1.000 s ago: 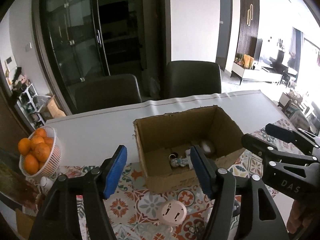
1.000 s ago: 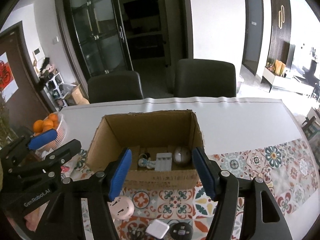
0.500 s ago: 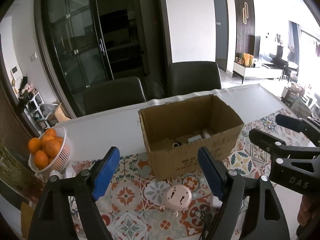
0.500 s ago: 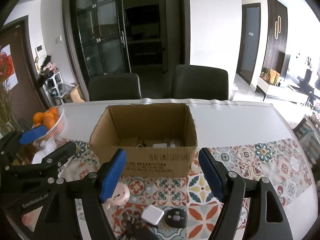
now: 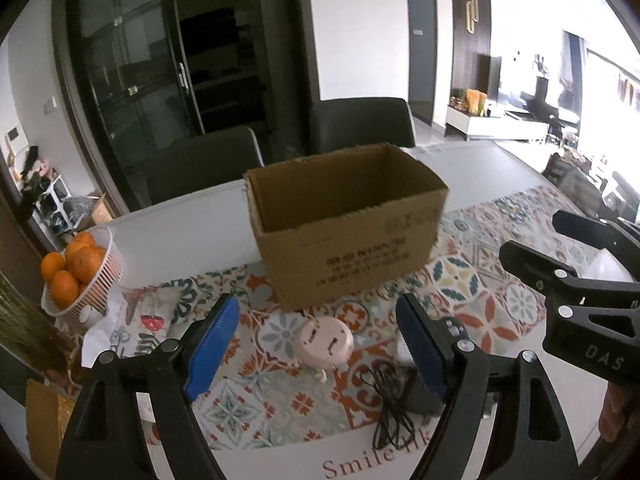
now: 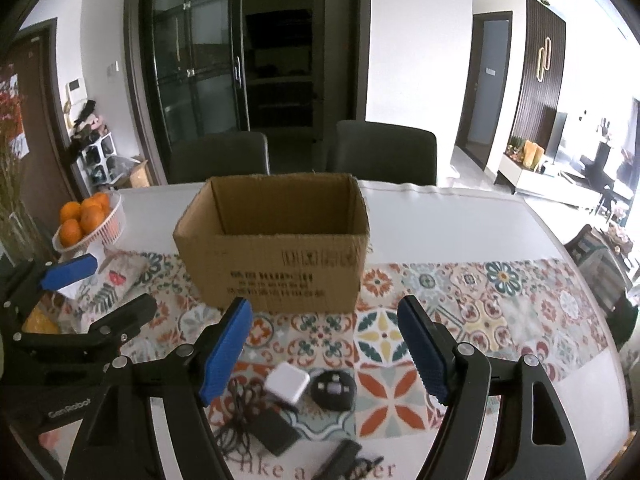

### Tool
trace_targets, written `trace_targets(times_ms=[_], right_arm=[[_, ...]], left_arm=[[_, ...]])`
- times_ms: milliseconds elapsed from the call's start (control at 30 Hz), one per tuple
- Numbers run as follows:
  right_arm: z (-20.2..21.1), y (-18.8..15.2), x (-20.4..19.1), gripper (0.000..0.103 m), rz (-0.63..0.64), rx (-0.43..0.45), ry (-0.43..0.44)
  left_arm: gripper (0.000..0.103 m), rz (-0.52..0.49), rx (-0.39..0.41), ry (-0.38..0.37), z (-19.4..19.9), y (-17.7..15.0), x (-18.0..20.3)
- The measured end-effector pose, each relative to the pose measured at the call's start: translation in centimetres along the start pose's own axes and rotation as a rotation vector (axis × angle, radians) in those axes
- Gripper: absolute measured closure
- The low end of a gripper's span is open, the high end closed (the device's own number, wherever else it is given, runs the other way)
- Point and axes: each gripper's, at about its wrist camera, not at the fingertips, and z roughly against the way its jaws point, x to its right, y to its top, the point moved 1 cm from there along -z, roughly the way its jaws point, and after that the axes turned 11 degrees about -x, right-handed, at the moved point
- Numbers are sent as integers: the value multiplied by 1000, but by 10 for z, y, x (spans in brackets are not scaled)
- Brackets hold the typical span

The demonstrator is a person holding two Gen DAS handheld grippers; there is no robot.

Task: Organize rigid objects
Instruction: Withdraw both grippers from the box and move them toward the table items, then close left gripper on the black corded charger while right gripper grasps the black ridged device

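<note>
Brown cardboard box [image 6: 276, 248], top open, black print on front wall, sits mid-table on the patterned mat [image 6: 480, 312], its back edge over bare white tabletop. Left gripper [image 5: 316, 340] & right gripper [image 6: 324, 344] both spread w/ nothing between the pads. Near front edge: pink round adapter [image 5: 326, 342], white cube charger [image 6: 287, 387], black round gadget [image 6: 333, 390], black cable bundle [image 5: 386, 396]. Orange basket [image 5: 86, 276] at left edge.

Both tools drawn back from the cardboard box [image 6: 276, 248], jaws opened wider, empty, box contents now hidden.
</note>
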Motion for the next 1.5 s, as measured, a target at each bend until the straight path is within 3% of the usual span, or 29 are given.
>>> trace_targets(times_ms=[333, 1000, 1233, 1500], right_arm=[[5, -44, 15, 27, -56, -46, -6], [-7, -122, 35, 28, -241, -138, -6], [-16, -139, 40, 31, -345, -146, 6], [-31, -150, 42, 38, -435, -185, 52]], left_arm=[[22, -53, -34, -61, -5, -31, 27], [24, -288, -56, -151, -28, -73, 68], [24, -390, -53, -188, -42, -82, 77], [24, -438, -70, -223, -60, -88, 85]])
